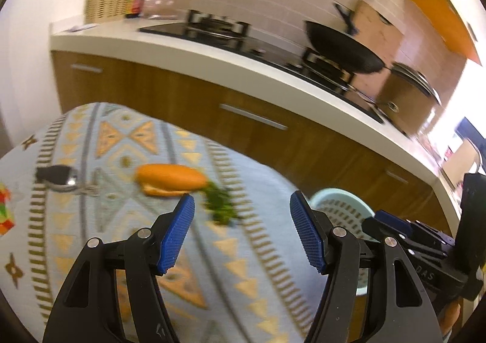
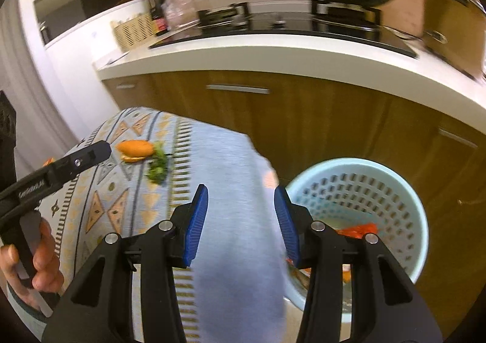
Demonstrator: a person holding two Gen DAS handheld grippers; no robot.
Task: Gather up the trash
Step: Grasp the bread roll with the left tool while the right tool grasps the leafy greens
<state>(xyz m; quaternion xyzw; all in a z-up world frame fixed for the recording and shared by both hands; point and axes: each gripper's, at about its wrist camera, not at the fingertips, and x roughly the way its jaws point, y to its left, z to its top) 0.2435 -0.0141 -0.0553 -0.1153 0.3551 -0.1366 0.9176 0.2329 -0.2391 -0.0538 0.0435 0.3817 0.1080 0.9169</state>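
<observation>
Through the left wrist camera, my left gripper (image 1: 241,232) fills the bottom of the frame, its blue pads spread apart with nothing between them. Below it lies the patterned tablecloth (image 1: 115,142), blue-grey with orange triangles. At centre left, just above the left pad, rests an orange bun (image 1: 170,177), and touching its right end is a small heap of green leaves (image 1: 220,206). Further left sits a dark object with a shiny metal part (image 1: 59,177); it is too blurred for me to name. At the far left edge a bit of something red, green and yellow (image 1: 6,212) shows. Behind the right pad, at lower right, is the rim of the pale blue basket (image 1: 331,195), and beside it the black body of my other tool. Across the top runs a white counter (image 1: 212,51) over wooden cabinets, with a black wok (image 1: 343,49) on the hob at upper right.

Through the right wrist camera, my right gripper (image 2: 241,224) is also spread, empty, hanging over the plain grey edge of the tablecloth. The pale blue basket stands at lower right, off the table's edge, with red and orange scraps (image 2: 360,229) lying in its bottom. The bun and the green leaves are at centre left, well apart from the basket. At the left edge my left hand (image 2: 36,264) grips the handle of the left gripper.
</observation>
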